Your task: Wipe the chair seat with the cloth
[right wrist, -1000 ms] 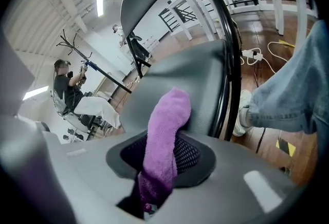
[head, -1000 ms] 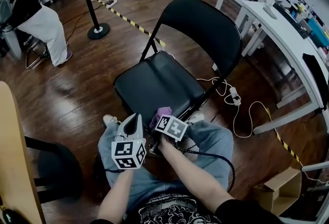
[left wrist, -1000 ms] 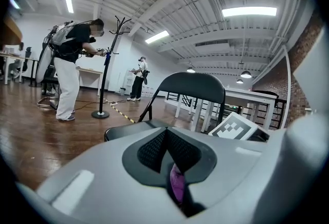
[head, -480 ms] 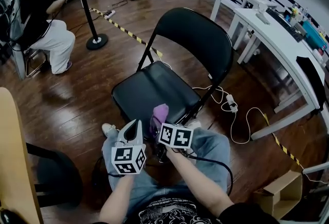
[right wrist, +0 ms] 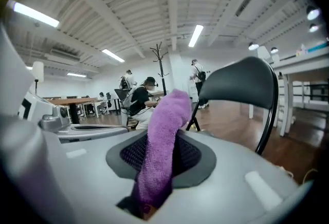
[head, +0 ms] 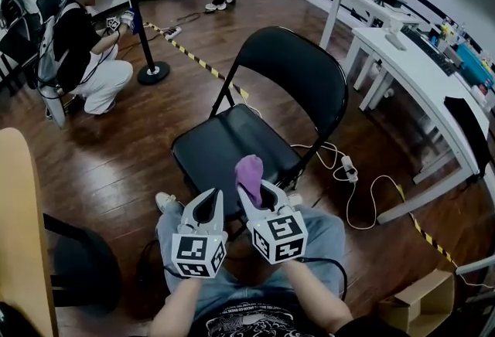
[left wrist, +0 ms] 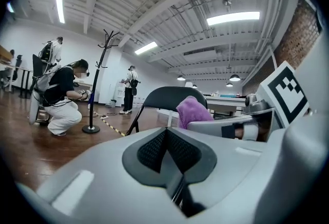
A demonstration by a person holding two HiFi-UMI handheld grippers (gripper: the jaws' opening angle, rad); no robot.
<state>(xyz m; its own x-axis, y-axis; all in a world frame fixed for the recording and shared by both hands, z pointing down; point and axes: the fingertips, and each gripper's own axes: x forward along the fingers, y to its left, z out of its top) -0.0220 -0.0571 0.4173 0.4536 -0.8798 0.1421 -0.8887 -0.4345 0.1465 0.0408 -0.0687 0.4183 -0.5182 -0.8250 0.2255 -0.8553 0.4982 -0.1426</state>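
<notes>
Floor [head: 116, 158] of dark wood fills most of the head view, with a white desk [head: 421, 65] along its right side and a strip of yellow-and-black tape [head: 197, 57] running across it behind the chair. Next in size is the black folding chair [head: 294, 80], standing in the middle with its seat [head: 224, 146] bare and facing the person who holds the grippers; their knees in jeans [head: 325, 231] lie just below the seat's front edge. At upper left a second person [head: 85, 57] crouches near a black coat stand [head: 143, 18], well apart from the chair. A cardboard box [head: 421, 289] sits at lower right, and a white cable [head: 363, 181] loops over the floor between chair and desk. Both grippers are side by side over the knees and tilted upward. The right gripper [head: 259, 192] has its jaws clamped on the purple cloth [head: 249, 171], which sticks up from between them with its top bent over; in the head view it shows against the seat's front edge, and in the right gripper view the cloth [right wrist: 164, 135] stands free with the chair back behind it. The left gripper [head: 210, 200] holds nothing, its jaws pressed together pad to pad.
</notes>
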